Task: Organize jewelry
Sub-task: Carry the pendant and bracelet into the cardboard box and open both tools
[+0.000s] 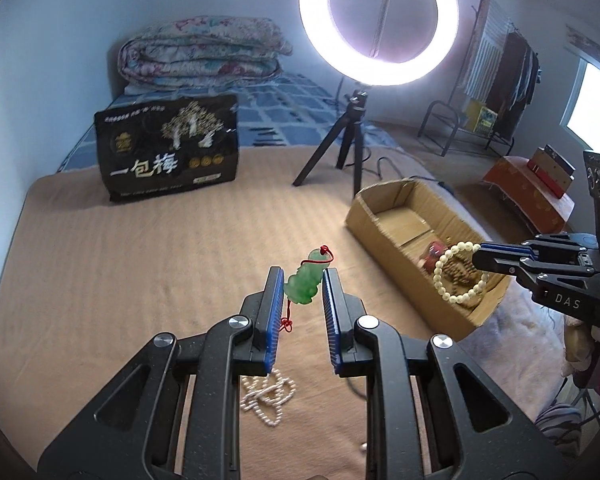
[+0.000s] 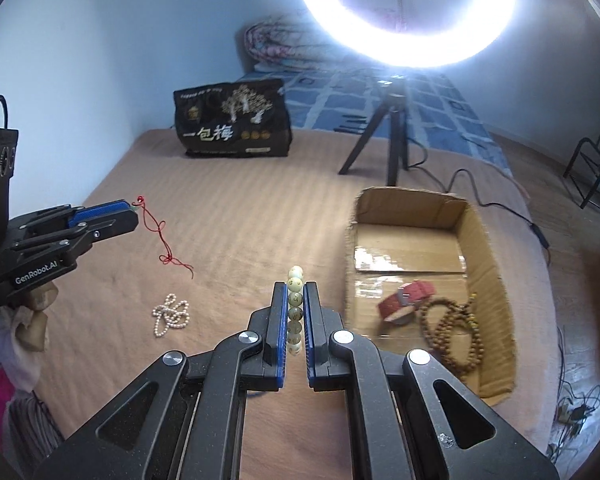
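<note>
two grippers hang above a tan bedspread [image 1: 120, 280], both tilted down toward it. the left gripper [image 1: 302, 284] sits mid-bed, its black arms and blue pads [image 1: 275, 300] reaching forward, and in the right wrist view it comes in from the left edge with part of a hand under it. the right gripper [image 2: 295, 312] hangs near the open cardboard box [image 2: 488, 248], and in the left wrist view it reaches in from the right, over the box's near end. the jade pendant [image 1: 306, 280] is a translucent green carved piece on a thin red cord [image 2: 162, 236] that dangles knotted below it; the left jaws are closed on it, pads pressing its sides. the pale bead bracelet [image 1: 458, 274] is a ring of cream round beads, some with small dark marks; the right jaws are pinched shut on one stretch of it, and the rest of the loop hangs free at the fingertips, clear of the bed. a white pearl necklace [image 2: 171, 314] lies bunched on the bedspread, untouched, between and below the two tools. inside the box lie a red strap watch [image 2: 406, 300] and coiled brown wooden beads [image 2: 452, 332].
</note>
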A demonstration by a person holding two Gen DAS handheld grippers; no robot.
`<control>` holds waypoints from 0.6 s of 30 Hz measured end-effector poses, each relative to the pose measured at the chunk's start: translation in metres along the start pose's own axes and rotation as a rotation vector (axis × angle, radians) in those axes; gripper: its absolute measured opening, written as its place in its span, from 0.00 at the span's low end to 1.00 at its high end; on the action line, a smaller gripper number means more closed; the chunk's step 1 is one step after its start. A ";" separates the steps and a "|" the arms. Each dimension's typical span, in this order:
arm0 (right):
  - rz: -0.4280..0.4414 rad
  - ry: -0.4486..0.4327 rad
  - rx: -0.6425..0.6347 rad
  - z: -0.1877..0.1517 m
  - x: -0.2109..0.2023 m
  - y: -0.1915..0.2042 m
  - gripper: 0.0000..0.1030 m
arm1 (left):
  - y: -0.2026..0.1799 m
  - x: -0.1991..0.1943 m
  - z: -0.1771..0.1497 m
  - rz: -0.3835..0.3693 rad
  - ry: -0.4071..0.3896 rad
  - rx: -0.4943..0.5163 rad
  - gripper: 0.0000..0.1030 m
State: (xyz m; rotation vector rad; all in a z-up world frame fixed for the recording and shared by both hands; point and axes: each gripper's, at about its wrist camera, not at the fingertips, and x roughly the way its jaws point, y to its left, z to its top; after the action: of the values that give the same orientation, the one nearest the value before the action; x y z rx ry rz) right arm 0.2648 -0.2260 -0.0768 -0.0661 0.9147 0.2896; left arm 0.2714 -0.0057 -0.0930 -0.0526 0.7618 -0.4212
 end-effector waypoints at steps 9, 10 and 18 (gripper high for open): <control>-0.043 -0.019 0.045 -0.005 -0.019 -0.043 0.06 | -0.044 0.007 0.020 -0.059 -0.024 0.029 0.18; -0.045 -0.019 0.047 -0.006 -0.020 -0.045 0.06 | -0.048 0.009 0.022 -0.066 -0.025 0.032 0.18; -0.070 -0.014 0.067 -0.015 -0.022 -0.074 0.06 | -0.083 0.033 0.039 -0.115 -0.035 0.030 0.18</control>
State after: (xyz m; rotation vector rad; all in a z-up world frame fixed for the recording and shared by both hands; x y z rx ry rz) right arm 0.2610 -0.3042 -0.0734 -0.0343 0.9055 0.1945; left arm 0.2901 -0.0984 -0.0707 -0.0753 0.7204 -0.5398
